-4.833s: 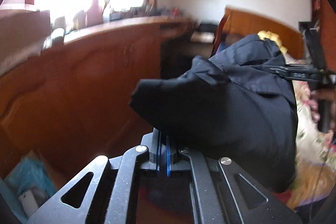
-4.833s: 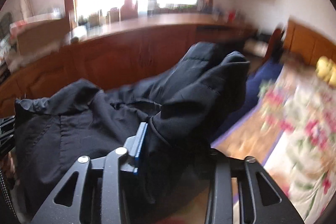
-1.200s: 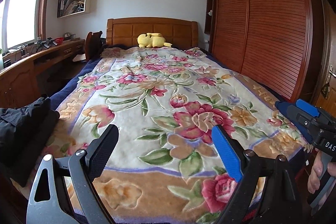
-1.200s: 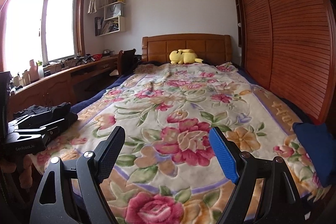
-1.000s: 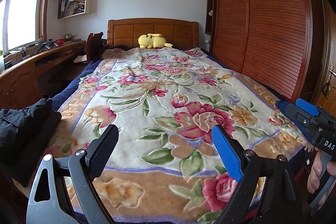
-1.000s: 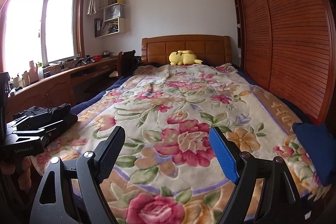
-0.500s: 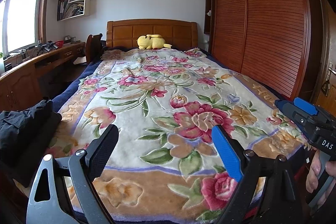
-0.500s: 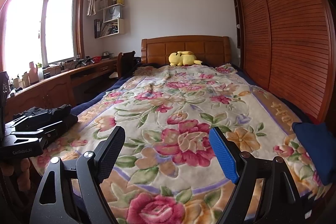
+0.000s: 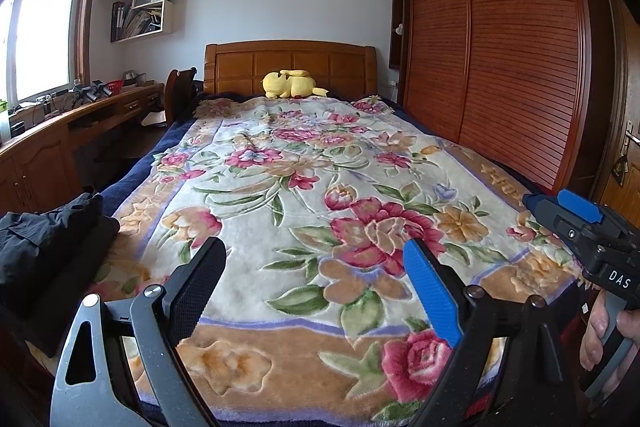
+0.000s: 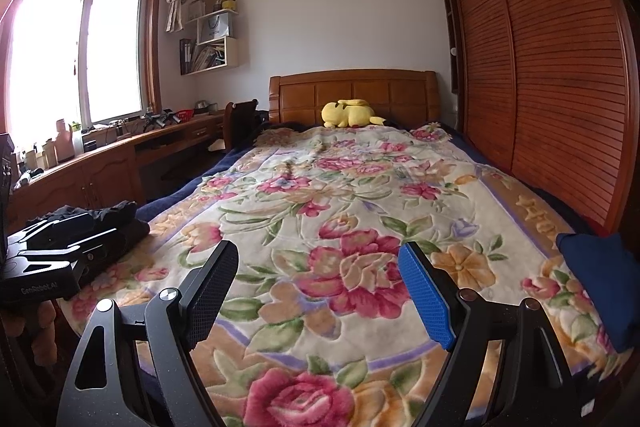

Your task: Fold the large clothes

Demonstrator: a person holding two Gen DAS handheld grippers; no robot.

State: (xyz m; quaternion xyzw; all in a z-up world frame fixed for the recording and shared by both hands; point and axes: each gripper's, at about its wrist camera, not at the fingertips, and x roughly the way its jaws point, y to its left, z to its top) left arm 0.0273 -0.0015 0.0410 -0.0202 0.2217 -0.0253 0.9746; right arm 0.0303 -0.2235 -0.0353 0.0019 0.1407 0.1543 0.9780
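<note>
A black garment (image 9: 44, 243) lies folded in a pile at the near left corner of the bed; it also shows in the right wrist view (image 10: 116, 217). My left gripper (image 9: 316, 287) is open and empty above the foot of the floral blanket (image 9: 304, 195), to the right of the pile. My right gripper (image 10: 318, 291) is open and empty over the blanket (image 10: 340, 203). The right gripper's body (image 9: 588, 231) shows at the right edge of the left wrist view, held by a hand. The left gripper's body (image 10: 52, 255) partly hides the pile in the right wrist view.
A yellow plush toy (image 9: 292, 83) lies at the wooden headboard (image 9: 292, 61). A long wooden desk (image 10: 100, 167) with small items runs under the window at left. A louvred wardrobe (image 9: 500, 67) stands along the right. A dark blue cloth (image 10: 600, 279) lies at the near right corner.
Since 4.8 s ago both grippers have let go of the black garment, which now lies at the bed's near left corner. Over the last second both views have hardly moved.
</note>
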